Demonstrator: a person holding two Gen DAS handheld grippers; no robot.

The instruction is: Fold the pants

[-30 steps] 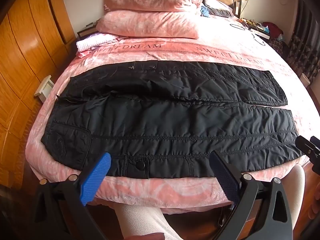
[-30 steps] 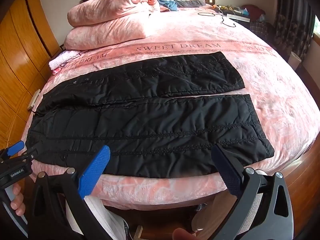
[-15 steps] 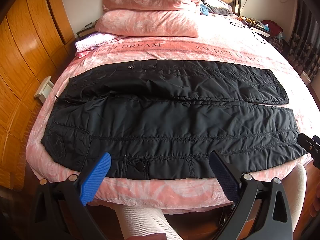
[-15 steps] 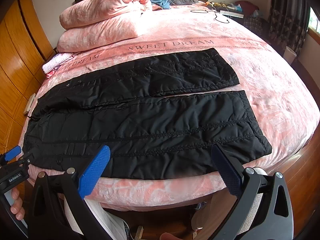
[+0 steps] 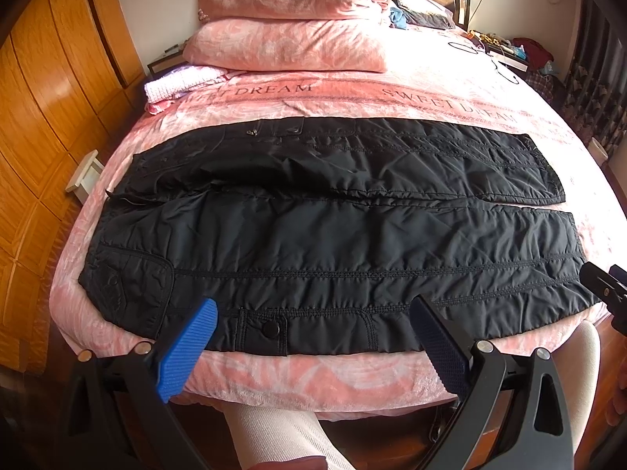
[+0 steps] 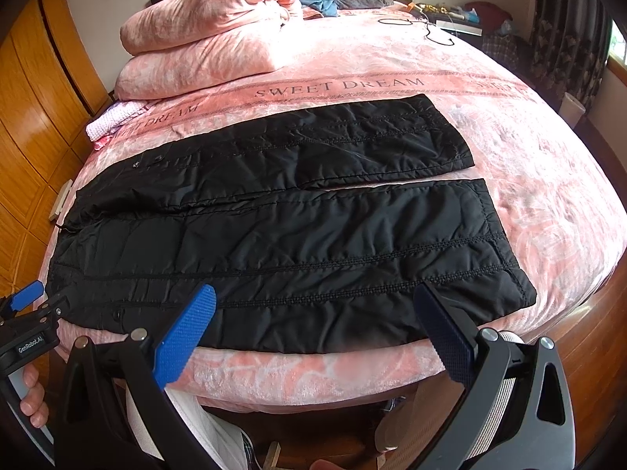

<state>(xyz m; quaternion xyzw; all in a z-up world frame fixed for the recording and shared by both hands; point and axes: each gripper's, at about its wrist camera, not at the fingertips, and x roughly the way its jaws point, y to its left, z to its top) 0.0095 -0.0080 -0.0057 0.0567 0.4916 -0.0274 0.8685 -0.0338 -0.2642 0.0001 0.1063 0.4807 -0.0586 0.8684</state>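
Black quilted pants (image 5: 333, 235) (image 6: 274, 235) lie flat across the pink bed, waist at the left, both legs stretched to the right with a narrow gap between the cuffs. My left gripper (image 5: 313, 337) hovers open at the near bed edge over the waist-side hem by a snap button (image 5: 269, 329). My right gripper (image 6: 313, 321) is open too, over the near leg toward the cuff. Nothing sits between either pair of fingers. The left gripper's body (image 6: 27, 325) shows at the left edge of the right wrist view, held by a hand (image 6: 33, 399).
Two pink pillows (image 5: 290, 23) are stacked at the headboard, with a folded white-pink cloth (image 5: 180, 82) beside them. Wooden wardrobe panels (image 5: 43, 117) line the left side. A cable (image 6: 427, 27) and clutter lie at the far right. The person's legs (image 5: 274, 434) stand below the bed edge.
Both grippers have drifted slightly closer to the bed's near edge; the right one's view has tilted down a little. The pants have not moved.
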